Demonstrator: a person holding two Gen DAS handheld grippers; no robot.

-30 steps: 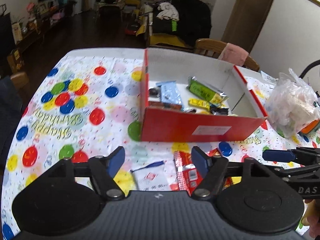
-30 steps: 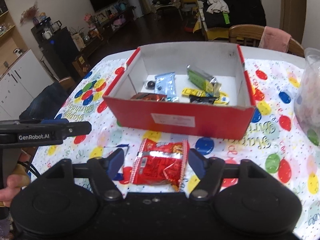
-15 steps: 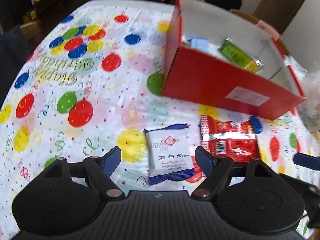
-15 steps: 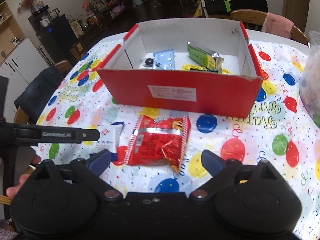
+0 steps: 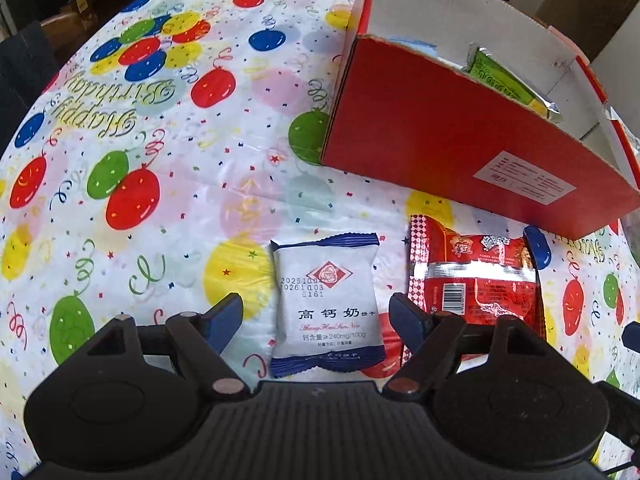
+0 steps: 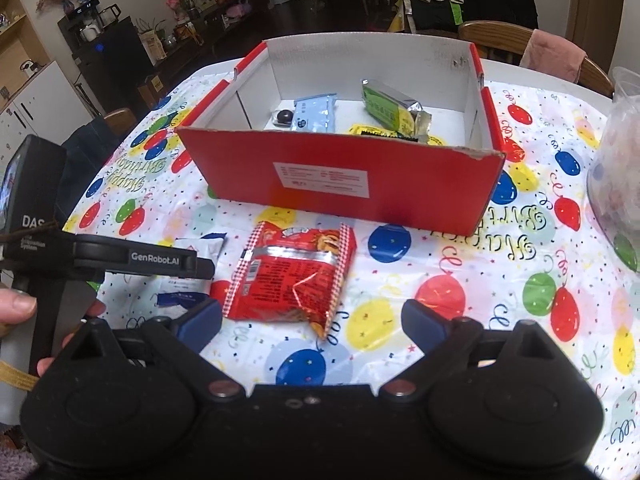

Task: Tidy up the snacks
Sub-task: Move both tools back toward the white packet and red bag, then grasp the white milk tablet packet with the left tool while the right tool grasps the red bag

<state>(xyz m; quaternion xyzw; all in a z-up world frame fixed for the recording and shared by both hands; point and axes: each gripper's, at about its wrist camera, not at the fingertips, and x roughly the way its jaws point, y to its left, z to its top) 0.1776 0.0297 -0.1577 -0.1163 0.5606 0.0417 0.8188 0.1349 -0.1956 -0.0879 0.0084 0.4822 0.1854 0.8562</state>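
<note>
A table is shown covered by a white tablecloth (image 5: 168,184) printed with coloured balloons and the words "Happy Birthday"; a dim living room with cabinets, shelves and a wooden chair (image 6: 496,38) is seen behind it. A red cardboard box (image 6: 344,184), open-topped and white inside, serves as landmark; a printed white label is borne on its near wall, and a green packet (image 6: 386,106), a pale blue packet (image 6: 314,114) and a yellow one are held inside. Just in front of the box lie a white-and-blue biscuit packet (image 5: 326,304), stamped "2025.10.04" and "240mg/100g", and, to its right, a red snack packet (image 6: 294,276). The left gripper (image 5: 316,314), marked "GenRobot.AI", is pointed steeply down, jaws spread astride the biscuit packet without touching. The right gripper (image 6: 312,318) is tilted down, spread wide before the red packet.
</note>
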